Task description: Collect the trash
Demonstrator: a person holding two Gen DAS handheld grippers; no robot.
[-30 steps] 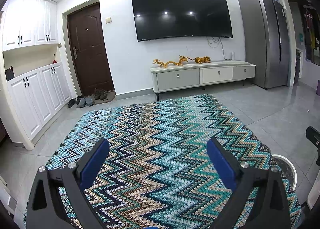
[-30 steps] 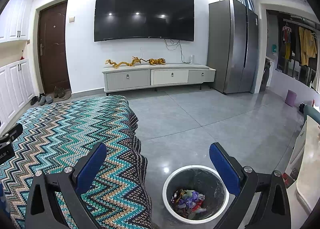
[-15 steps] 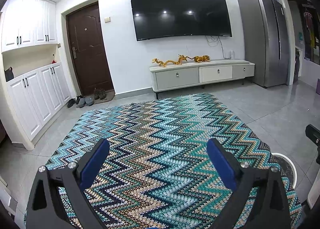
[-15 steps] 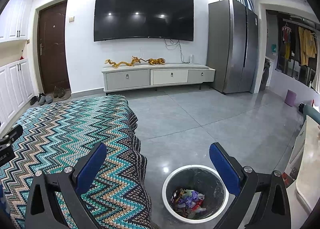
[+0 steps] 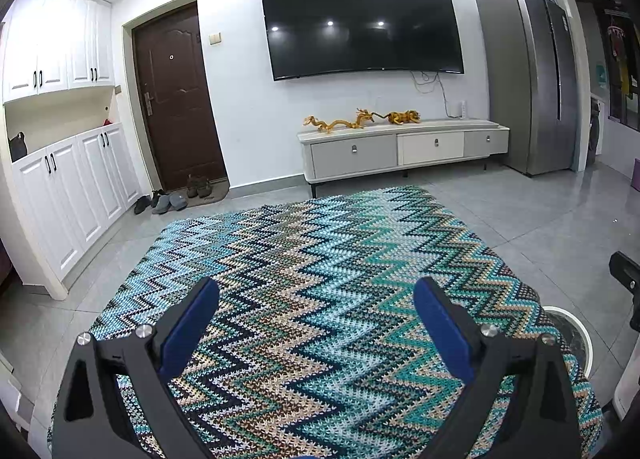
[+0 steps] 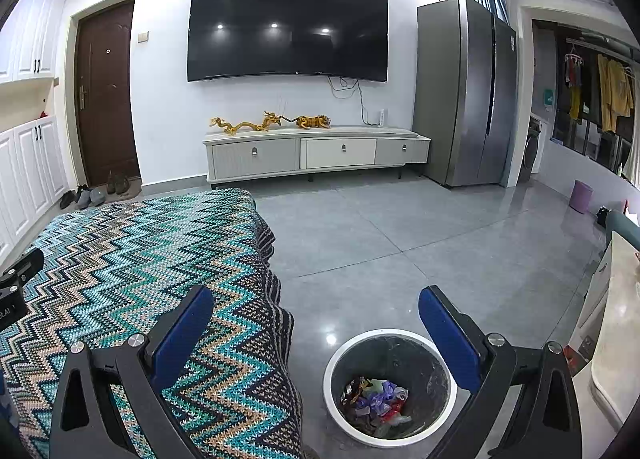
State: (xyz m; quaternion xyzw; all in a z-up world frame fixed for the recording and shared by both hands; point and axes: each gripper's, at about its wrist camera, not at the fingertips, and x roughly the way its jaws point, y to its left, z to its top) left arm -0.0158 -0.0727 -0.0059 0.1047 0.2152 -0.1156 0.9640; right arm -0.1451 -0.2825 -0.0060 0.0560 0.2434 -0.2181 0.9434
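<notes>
A white-rimmed trash bin [image 6: 332,363] with a black liner stands on the grey floor just right of the zigzag-patterned cloth [image 6: 120,267]. Crumpled wrappers [image 6: 378,405] in purple, red and white lie at its bottom. My right gripper [image 6: 316,323] hangs open above the bin's left rim, nothing between its blue pads. My left gripper [image 5: 316,315] is open too, over the bare middle of the cloth [image 5: 320,259]. In the left wrist view only a sliver of the bin's rim [image 5: 572,319] shows past the cloth's right edge. No loose trash shows on the cloth.
A TV cabinet [image 6: 316,153] with golden figurines stands against the far wall under a wall-mounted TV. A tall grey fridge [image 6: 464,99] is at the right, a brown door [image 5: 176,99] and white cupboards at the left. Shoes [image 5: 168,201] lie by the door. A pale counter edge [image 6: 616,319] is close on the right.
</notes>
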